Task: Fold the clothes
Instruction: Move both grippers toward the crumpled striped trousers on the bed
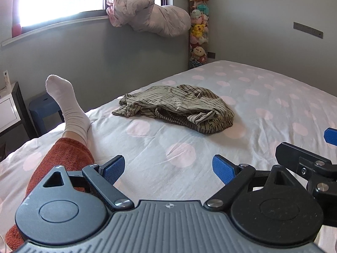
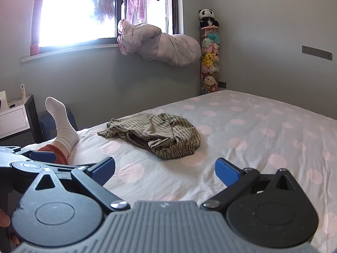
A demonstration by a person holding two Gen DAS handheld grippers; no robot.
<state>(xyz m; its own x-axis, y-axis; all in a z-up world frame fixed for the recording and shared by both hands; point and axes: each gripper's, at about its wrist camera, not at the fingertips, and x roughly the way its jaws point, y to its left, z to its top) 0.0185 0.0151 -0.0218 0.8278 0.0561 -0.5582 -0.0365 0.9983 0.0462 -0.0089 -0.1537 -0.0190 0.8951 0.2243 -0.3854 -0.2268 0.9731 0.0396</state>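
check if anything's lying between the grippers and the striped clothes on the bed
Nothing visible does. Only bare dotted bedsheet lies between the open left gripper and the striped clothes, and likewise ahead of the open right gripper. The person's socked leg lies off to the left, clear of both paths.

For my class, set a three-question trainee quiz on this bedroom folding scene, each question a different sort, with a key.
1. True or false: the striped garment lies crumpled on the bed.
2. The left gripper and the right gripper are both: A) shut on cloth B) open and holding nothing C) out of view
3. Fill in: the toy atop the tube of plush toys is a ____.

Key: 1 true; 2 B; 3 panda.
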